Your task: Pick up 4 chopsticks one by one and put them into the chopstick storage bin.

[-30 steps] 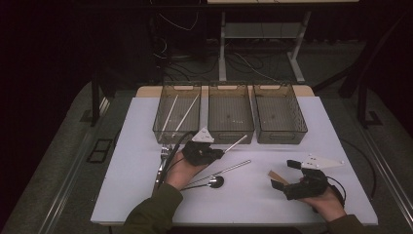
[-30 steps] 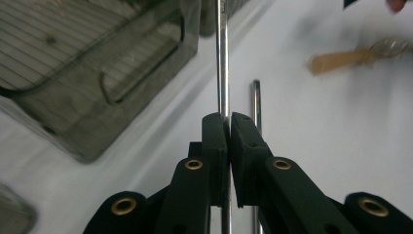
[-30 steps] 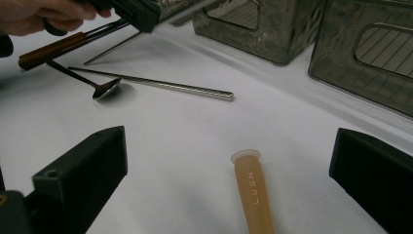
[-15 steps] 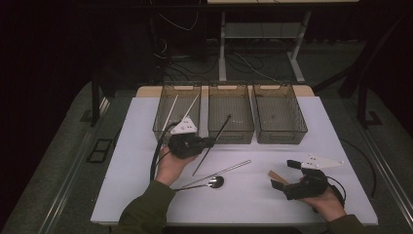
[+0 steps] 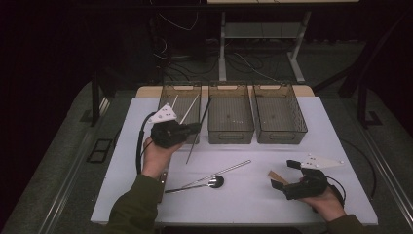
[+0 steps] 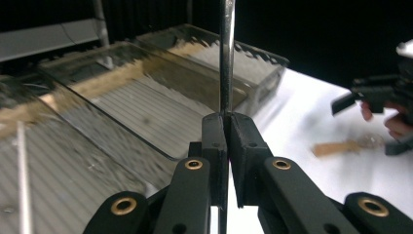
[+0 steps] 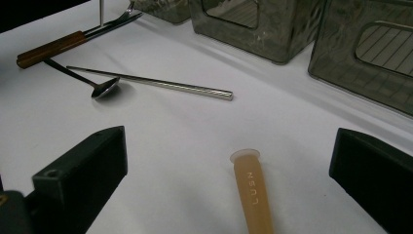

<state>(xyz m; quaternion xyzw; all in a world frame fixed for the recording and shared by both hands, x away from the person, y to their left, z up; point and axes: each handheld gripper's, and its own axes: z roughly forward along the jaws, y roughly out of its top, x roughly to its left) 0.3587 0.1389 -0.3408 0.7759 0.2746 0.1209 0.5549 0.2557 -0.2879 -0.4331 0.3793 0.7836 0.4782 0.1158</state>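
Three clear bins (image 5: 230, 117) line the upper centre of the white tabletop (image 5: 122, 161). Just below the leftmost, the left gripper (image 5: 194, 128) has its jaws pinching a dark chopstick (image 5: 197, 134), long axis steeply slanted, top toward that bin; the right gripper (image 5: 281, 174), lower right, holds its jaws spread.

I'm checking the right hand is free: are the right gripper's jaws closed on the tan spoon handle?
No, the right gripper stands with its jaws wide apart, and the tan handle lies on the table between them, untouched.
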